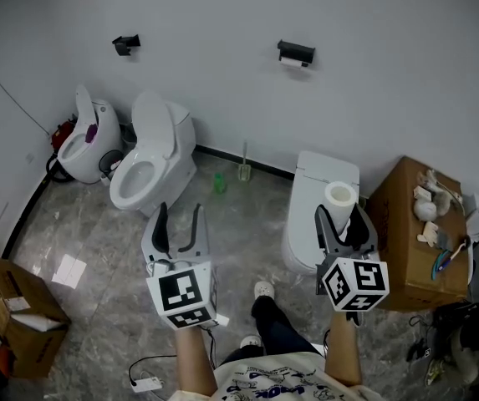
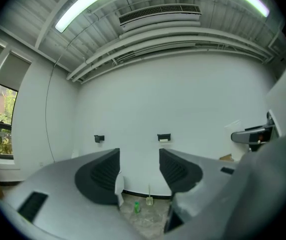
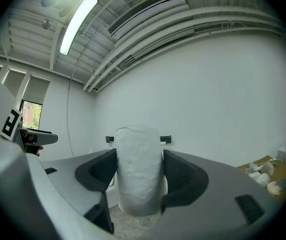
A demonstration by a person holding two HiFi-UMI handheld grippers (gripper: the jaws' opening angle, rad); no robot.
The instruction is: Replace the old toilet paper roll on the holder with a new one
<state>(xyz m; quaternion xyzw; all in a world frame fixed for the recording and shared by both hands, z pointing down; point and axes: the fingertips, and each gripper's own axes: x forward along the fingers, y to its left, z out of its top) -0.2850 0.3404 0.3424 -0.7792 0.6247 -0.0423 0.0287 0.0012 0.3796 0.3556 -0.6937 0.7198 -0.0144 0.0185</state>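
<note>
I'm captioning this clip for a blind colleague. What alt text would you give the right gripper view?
The right hand-held gripper clamps a white toilet paper roll, standing on end, between its two dark jaws. Behind it is a white wall with small black holders either side of the roll, and a lit strip light on the ceiling.
</note>
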